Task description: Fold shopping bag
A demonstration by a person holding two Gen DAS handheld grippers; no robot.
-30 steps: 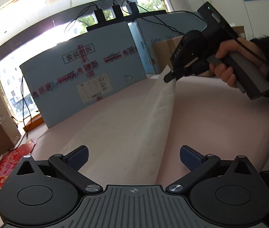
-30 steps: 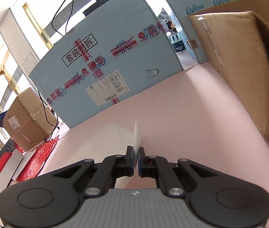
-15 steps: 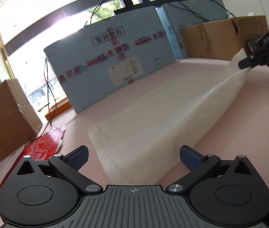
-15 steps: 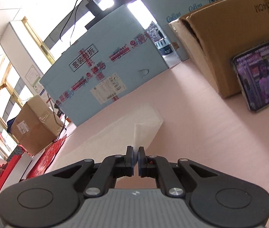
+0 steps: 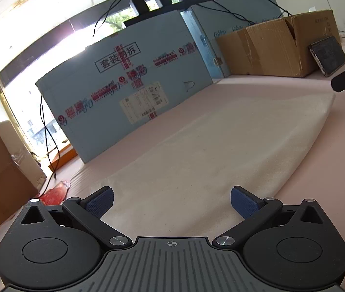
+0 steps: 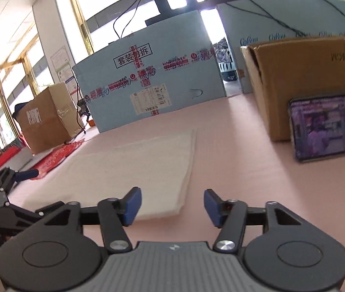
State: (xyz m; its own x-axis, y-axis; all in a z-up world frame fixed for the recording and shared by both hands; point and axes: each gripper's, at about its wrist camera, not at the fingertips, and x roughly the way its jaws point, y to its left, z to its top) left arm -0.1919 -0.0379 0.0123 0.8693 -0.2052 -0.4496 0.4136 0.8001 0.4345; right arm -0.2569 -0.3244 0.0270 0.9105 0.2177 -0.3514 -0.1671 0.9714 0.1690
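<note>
One white shopping bag (image 6: pixel 133 170) lay flat on our pink table (image 6: pixel 233 146); right gripper (image 6: pixel 171 205) opening, empty; left gripper (image 5: pixel 171 200) spread, empty; we judged next: regrasp an edge, fold

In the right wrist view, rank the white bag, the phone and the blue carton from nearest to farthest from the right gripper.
From the right gripper:
1. White bag, flat, just ahead-left.
2. Phone, right, propped against the brown box.
3. Blue carton, upright at the back.

Pink table (image 6: pixel 233 150), few things sitting on it
White shopping bag (image 6: pixel 133 168) lies flat; brown cardboard box (image 6: pixel 301 77) behind, phone (image 6: pixel 330 131) leaning against it, big blue box (image 6: pixel 148 82) at the back.
</note>
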